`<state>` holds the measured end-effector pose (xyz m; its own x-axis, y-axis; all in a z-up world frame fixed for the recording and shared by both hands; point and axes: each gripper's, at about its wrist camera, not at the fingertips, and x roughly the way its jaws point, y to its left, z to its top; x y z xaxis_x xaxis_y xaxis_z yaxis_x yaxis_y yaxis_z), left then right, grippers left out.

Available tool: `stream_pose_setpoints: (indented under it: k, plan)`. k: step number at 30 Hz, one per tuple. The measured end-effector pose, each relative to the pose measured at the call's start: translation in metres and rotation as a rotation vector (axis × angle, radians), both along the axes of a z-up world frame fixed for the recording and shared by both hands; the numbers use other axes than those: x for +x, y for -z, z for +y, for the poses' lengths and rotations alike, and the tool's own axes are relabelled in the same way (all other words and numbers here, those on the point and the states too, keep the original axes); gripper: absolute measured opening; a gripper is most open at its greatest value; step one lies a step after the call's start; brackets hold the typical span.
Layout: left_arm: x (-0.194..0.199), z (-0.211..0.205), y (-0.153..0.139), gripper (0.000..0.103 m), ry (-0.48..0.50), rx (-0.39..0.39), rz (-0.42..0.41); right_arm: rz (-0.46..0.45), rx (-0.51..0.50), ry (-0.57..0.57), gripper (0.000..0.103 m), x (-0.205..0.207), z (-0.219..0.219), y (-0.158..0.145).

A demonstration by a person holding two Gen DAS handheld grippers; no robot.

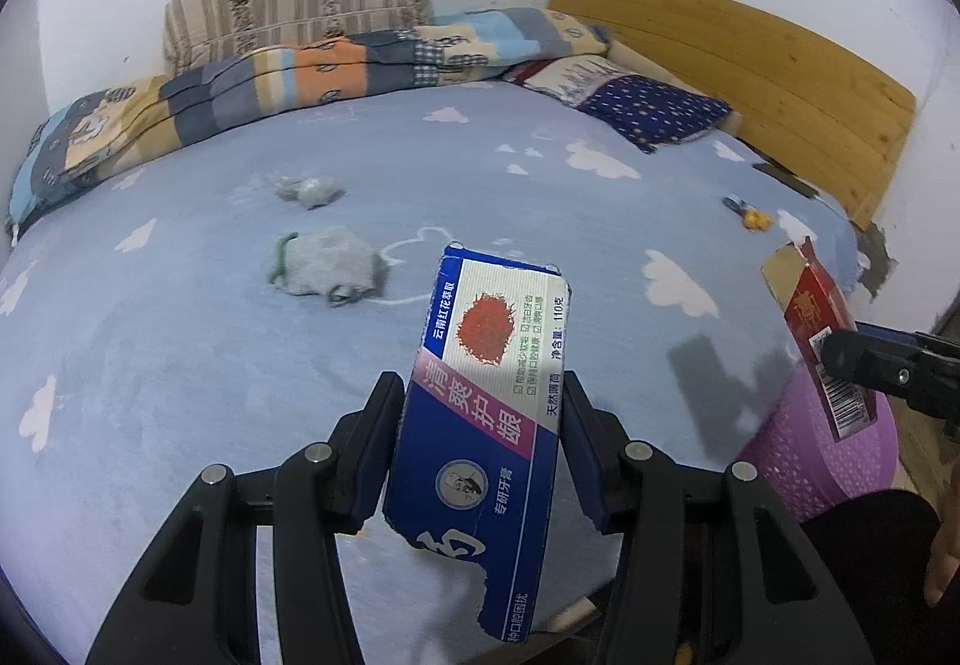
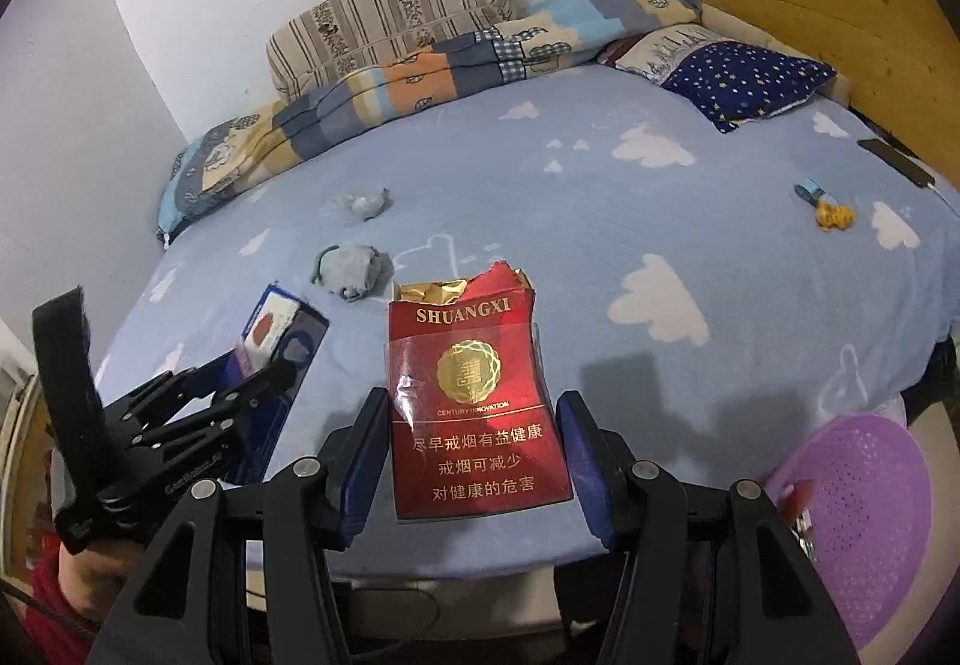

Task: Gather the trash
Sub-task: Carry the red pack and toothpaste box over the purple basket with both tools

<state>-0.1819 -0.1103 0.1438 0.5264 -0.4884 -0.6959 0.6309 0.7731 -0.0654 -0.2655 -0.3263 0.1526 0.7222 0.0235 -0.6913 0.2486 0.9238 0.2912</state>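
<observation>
My left gripper (image 1: 483, 395) is shut on a torn blue toothpaste box (image 1: 492, 401) and holds it above the bed's near edge. My right gripper (image 2: 474, 413) is shut on a torn red cigarette pack (image 2: 477, 401), also held above the bed edge. In the left wrist view the cigarette pack (image 1: 822, 341) shows at the right, over a purple perforated bin (image 1: 822, 449). In the right wrist view the bin (image 2: 864, 521) stands at the lower right beside the bed, and the left gripper with the toothpaste box (image 2: 273, 329) shows at the left.
The bed has a blue cloud-print sheet (image 1: 180, 365). Two grey crumpled wads (image 1: 327, 269) (image 1: 309, 189) lie on it mid-bed. A small blue and yellow item (image 2: 825, 206) lies at the right. Folded quilt, pillows and a wooden headboard (image 1: 750, 65) are at the back.
</observation>
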Motion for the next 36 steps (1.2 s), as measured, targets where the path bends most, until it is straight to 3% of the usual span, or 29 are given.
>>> stream_pose_setpoints:
  k: [20,28,36]
  plan:
    - [-0.068,-0.098,-0.032,0.05,0.208,0.043,-0.06,-0.059,0.102,0.179,0.06,-0.099,-0.076,-0.003]
    - [-0.1,-0.147,-0.051,0.05,0.353,0.06,-0.088,-0.054,0.117,0.294,0.06,-0.139,-0.116,0.003]
    - [-0.127,-0.192,-0.061,0.05,0.476,0.063,-0.053,-0.058,0.126,0.404,0.06,-0.179,-0.148,0.002]
